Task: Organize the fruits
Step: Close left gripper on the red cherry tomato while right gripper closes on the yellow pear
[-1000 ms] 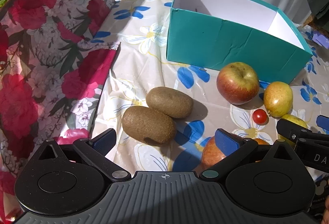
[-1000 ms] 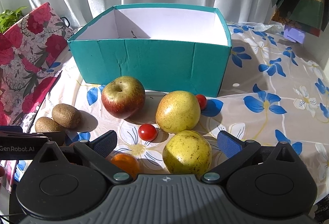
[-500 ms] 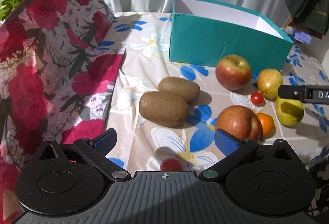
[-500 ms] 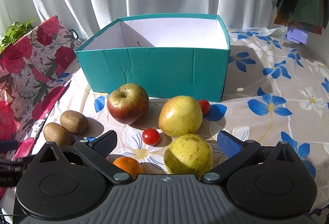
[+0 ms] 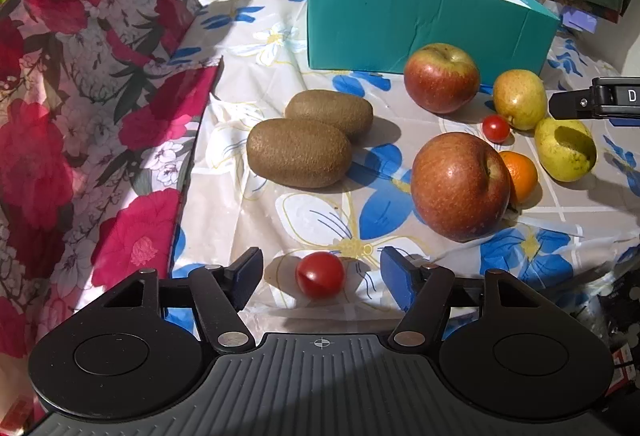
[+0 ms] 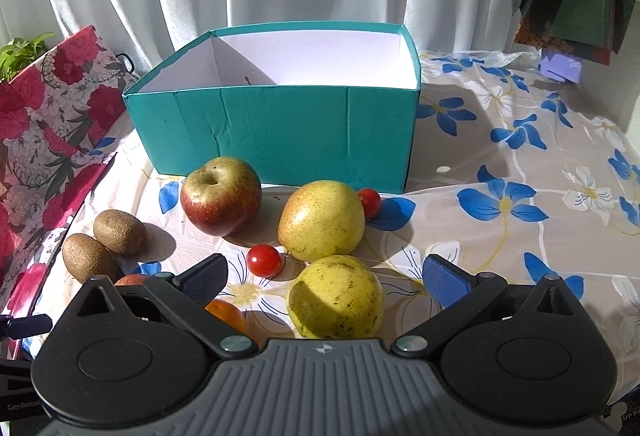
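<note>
We see the right gripper (image 6: 324,278) with its jaws spread wide, a yellow pear (image 6: 335,296) lying between them with a gap on each side. Just behind it sit a second pear (image 6: 321,221) and a cherry tomato (image 6: 263,260); another tomato (image 6: 370,201) peeks out beside that pear. An apple (image 6: 221,195) rests near the teal box (image 6: 276,128), whose white inside shows no fruit. Two kiwis (image 6: 102,244) touch each other at the left of the counter (image 6: 500,236).

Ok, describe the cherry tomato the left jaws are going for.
Start at the teal box, then come forward past the two kiwis. The cherry tomato lies alone between the left gripper jaws, far nearer than the others.
</note>
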The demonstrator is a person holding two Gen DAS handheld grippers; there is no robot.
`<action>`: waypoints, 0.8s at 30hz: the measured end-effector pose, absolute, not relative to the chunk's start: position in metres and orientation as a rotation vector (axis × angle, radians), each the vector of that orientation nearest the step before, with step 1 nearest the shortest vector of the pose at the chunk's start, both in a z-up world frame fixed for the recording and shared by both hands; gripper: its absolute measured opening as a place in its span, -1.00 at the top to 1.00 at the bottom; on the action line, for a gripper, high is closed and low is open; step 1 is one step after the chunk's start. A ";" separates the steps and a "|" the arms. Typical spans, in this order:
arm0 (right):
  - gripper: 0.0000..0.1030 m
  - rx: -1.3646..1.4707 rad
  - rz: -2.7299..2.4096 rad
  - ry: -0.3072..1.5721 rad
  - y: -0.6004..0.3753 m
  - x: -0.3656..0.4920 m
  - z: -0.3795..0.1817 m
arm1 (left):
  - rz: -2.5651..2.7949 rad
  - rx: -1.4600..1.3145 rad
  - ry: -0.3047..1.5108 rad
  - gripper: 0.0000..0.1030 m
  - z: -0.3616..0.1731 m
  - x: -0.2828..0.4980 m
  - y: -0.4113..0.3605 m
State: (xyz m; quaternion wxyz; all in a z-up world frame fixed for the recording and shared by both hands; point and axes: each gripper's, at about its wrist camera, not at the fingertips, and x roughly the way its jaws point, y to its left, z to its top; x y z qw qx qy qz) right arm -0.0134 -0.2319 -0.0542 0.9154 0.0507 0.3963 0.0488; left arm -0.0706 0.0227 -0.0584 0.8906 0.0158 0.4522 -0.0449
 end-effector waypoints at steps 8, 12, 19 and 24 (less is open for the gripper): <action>-1.00 0.099 0.072 0.805 -0.240 -0.018 -0.053 | -0.094 0.029 0.978 0.02 -0.065 -0.067 0.021; -1.00 0.090 0.071 0.804 -0.243 -0.020 -0.053 | -0.072 0.023 0.983 0.39 -0.063 -0.065 0.022; -1.00 0.081 0.055 0.809 -0.247 -0.020 -0.055 | -0.046 0.037 0.973 0.39 -0.064 -0.066 0.022; -1.00 0.066 0.065 0.818 -0.246 -0.020 -0.058 | -0.029 0.013 0.960 0.42 -0.061 -0.064 0.026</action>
